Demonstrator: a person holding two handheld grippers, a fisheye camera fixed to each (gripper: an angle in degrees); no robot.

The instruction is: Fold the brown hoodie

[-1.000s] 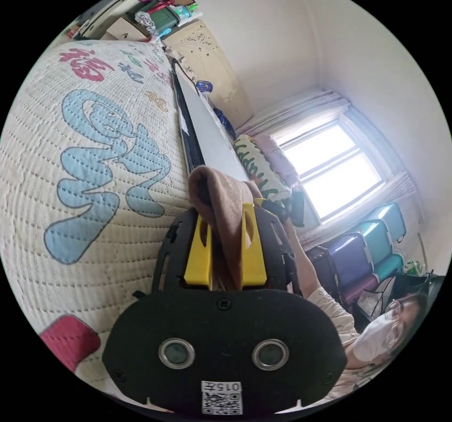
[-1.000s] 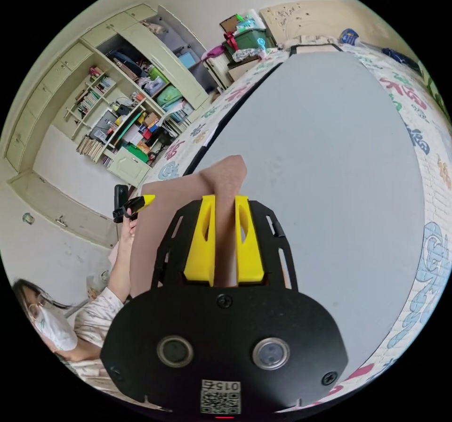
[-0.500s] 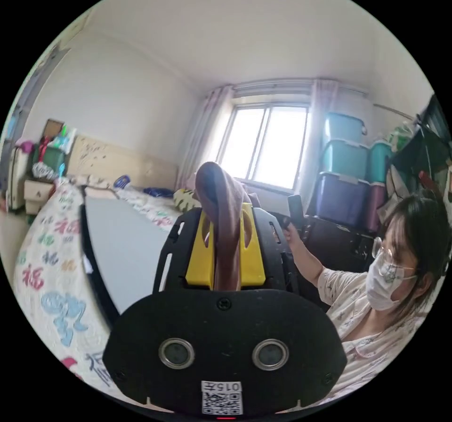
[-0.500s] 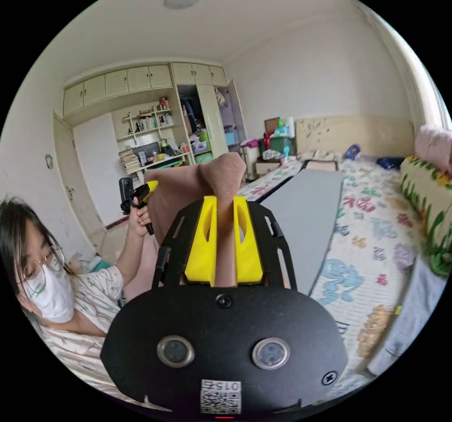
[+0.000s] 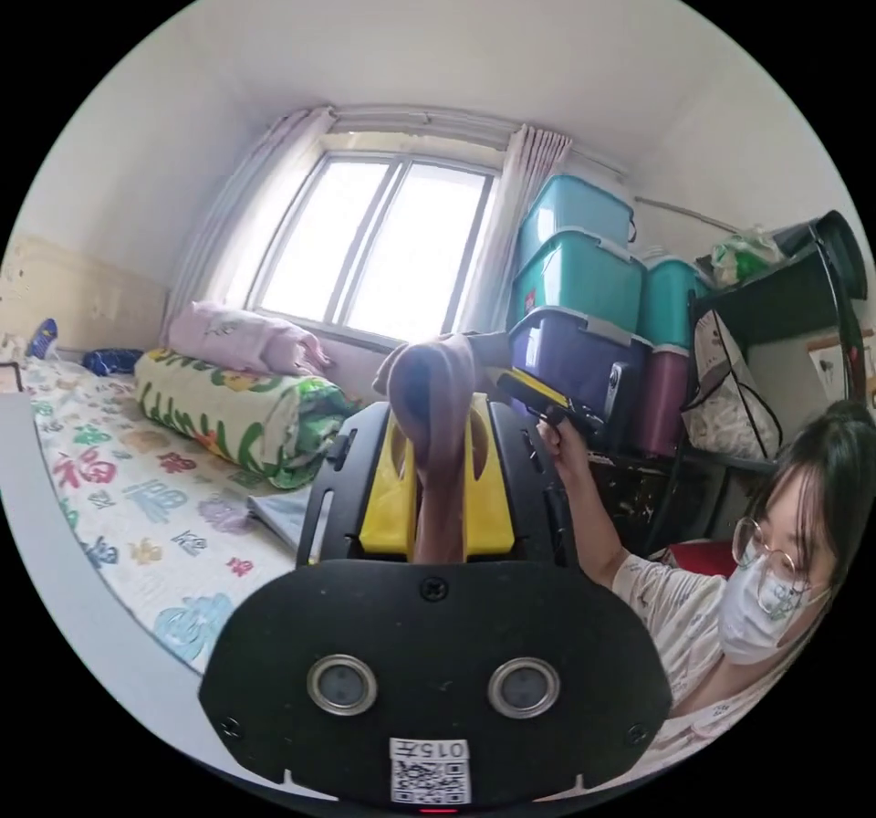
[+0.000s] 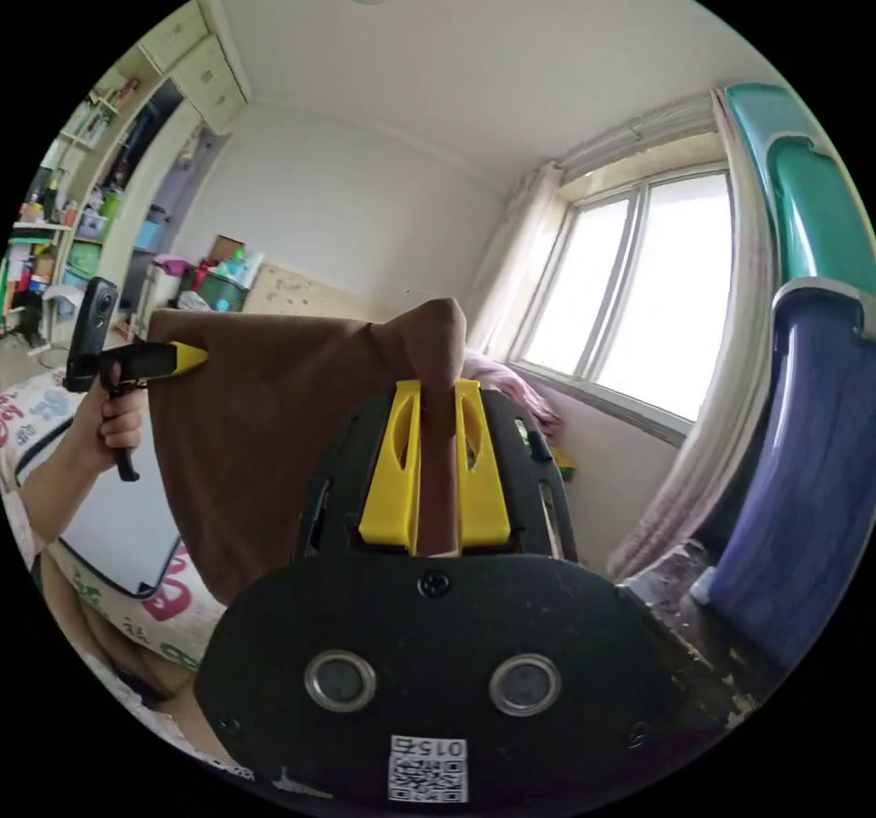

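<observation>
Hoodie (image 6: 265, 453) cloth hangs stretched in the air above the bed (image 5: 137, 508), a bunched corner clamped tight in my left claw (image 5: 436, 476) and another in my right claw (image 6: 435, 466), so it can drape flat.

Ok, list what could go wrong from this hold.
Slip: the left gripper and right gripper each pinch only a small bunch of the brown hoodie, which hangs in the air between them; its weight could pull an edge free.
Snag: the stacked storage bins stand close beside the raised hands.
</observation>
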